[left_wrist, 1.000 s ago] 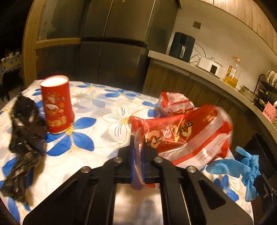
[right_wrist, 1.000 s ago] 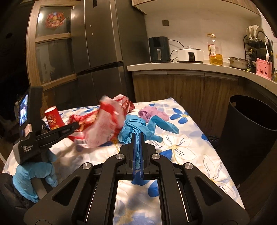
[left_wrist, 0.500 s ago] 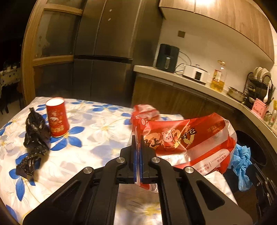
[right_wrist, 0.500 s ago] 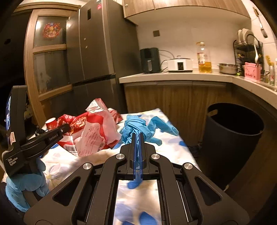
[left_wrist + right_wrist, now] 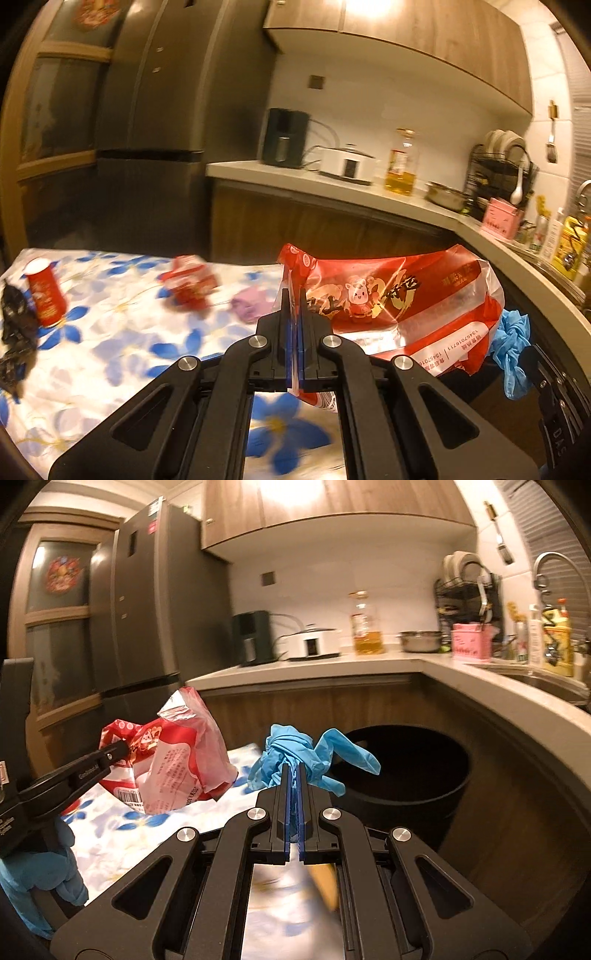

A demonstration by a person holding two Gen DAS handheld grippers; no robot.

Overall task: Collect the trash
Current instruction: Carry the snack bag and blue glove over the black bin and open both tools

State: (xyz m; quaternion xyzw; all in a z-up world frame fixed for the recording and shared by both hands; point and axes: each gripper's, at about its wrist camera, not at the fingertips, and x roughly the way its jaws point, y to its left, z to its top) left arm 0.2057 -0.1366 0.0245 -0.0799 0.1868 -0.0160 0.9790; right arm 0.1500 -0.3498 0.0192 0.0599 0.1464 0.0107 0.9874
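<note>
My left gripper point(image 5: 294, 295) is shut on a red and clear plastic bag point(image 5: 399, 306) and holds it in the air past the table's right end; the bag also shows in the right wrist view point(image 5: 177, 764). My right gripper point(image 5: 293, 771) is shut on crumpled blue gloves point(image 5: 306, 753) and holds them up beside the black trash bin point(image 5: 406, 775). The gloves also show in the left wrist view point(image 5: 511, 343). On the floral tablecloth point(image 5: 110, 350) lie a red paper cup point(image 5: 44, 295), a black crumpled bag point(image 5: 14, 332), a red wrapper point(image 5: 190, 284) and a purple wad point(image 5: 251, 304).
A curved kitchen counter point(image 5: 498, 690) wraps behind the bin, with an oil bottle point(image 5: 365, 627), a cooker point(image 5: 314, 642) and a dish rack point(image 5: 469, 590) on it. A dark fridge point(image 5: 147, 129) stands behind the table.
Both grippers have lifted and swung right, toward the bin, each with its load. The table has dropped lower and further left in both views.
</note>
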